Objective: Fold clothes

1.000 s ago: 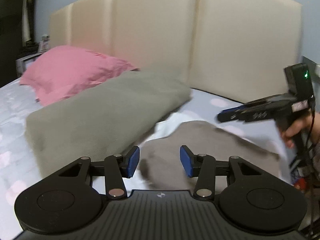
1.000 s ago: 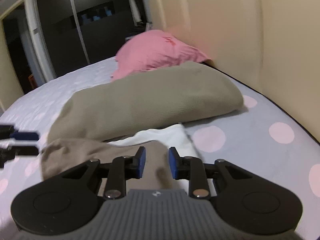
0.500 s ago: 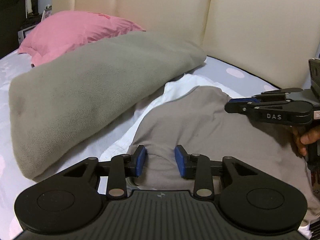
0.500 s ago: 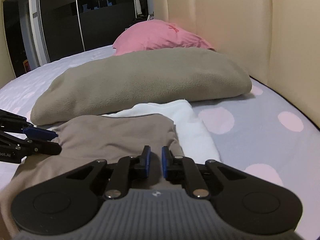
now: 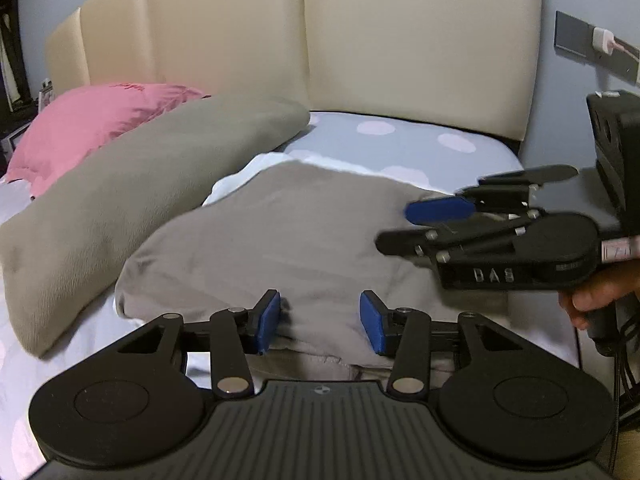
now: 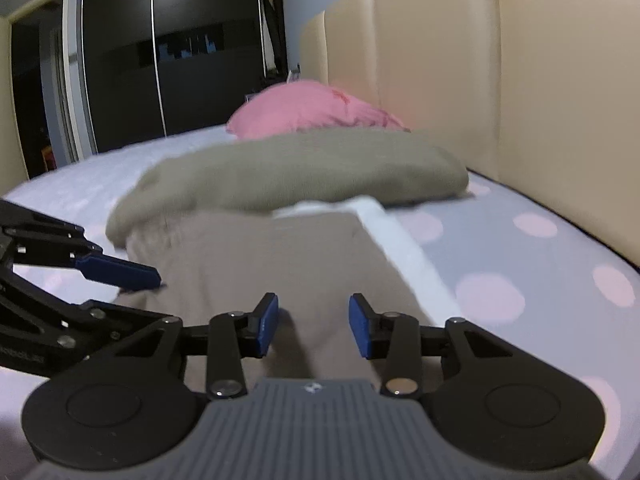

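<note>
Garment: grey-brown garment (image 5: 288, 236) lies on the spotted bed sheet (image 5: 400, 140), near edge of bed, looks already doubled over into a thick pad; near hem bunched just in front of L claw.
Under it: white cloth (image 5: 244, 172) pokes out at far-left edge, and along right side in R wrist view (image 6: 400, 240).
L gripper (image 5: 320, 322): released, blue pads spread wide, nothing between them; sits low at garment's near hem.
R gripper (image 6: 310, 326): also released, pads apart, empty; hovers over garment's near-right part. Seen side-on from L wrist view (image 5: 460, 216), a hand (image 5: 596, 300) on its grip.
Other stuff: olive blanket (image 5: 132, 192) folded, far-left of garment; pink pillow (image 5: 92, 120) farther left; cream headboard (image 5: 400, 48) at far end. Not part of the job as far as I can tell.
Step (my guess): both claws let go over a folded pad, so either a fold was just laid down or they're lining up to pinch for another. Pics fit both, can't settle it.
If another fold: needs both claws to clench on near hem corners, grab all layers, not the white cloth below, lift evenly.
Risk: soft thick fabric, layers may slip apart or drag the white piece along.
</note>
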A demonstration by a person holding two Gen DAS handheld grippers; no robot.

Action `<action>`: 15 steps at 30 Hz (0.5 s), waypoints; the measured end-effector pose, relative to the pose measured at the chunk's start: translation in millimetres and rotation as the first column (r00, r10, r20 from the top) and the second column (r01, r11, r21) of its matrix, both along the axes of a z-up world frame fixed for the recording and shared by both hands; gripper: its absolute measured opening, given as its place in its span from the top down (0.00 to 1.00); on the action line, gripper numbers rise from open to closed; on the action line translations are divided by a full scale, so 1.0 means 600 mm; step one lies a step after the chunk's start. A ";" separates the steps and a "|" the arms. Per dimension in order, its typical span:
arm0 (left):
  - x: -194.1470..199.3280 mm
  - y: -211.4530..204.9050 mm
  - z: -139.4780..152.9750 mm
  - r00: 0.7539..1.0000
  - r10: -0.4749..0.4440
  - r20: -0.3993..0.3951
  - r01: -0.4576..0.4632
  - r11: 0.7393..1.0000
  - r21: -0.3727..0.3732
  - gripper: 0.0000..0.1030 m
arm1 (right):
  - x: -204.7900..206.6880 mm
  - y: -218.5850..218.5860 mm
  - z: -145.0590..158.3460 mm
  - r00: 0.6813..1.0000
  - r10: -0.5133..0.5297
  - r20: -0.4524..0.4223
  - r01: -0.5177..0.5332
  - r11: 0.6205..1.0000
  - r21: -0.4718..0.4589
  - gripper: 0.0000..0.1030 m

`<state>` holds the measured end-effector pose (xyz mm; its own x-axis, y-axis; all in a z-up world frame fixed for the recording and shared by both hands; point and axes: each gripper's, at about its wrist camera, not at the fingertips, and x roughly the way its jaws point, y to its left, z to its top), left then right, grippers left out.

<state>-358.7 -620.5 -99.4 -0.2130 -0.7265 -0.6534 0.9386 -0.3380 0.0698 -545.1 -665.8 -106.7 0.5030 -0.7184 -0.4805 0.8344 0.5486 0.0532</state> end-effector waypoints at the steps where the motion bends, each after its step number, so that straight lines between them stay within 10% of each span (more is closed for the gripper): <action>1: 0.001 0.002 -0.003 1.000 0.005 -0.001 -0.005 1.000 0.008 0.59 | -0.003 0.004 -0.003 1.000 -0.004 -0.004 0.004 1.000 -0.003 0.54; 8: 0.005 0.028 0.005 1.000 0.002 0.002 -0.001 1.000 -0.010 0.58 | -0.030 0.033 -0.010 0.999 -0.039 -0.014 0.038 0.999 -0.033 0.53; 15: -0.024 0.076 -0.002 0.998 -0.059 -0.004 0.059 0.998 -0.024 0.43 | -0.056 0.091 -0.020 0.995 -0.091 -0.036 0.089 0.994 -0.060 0.31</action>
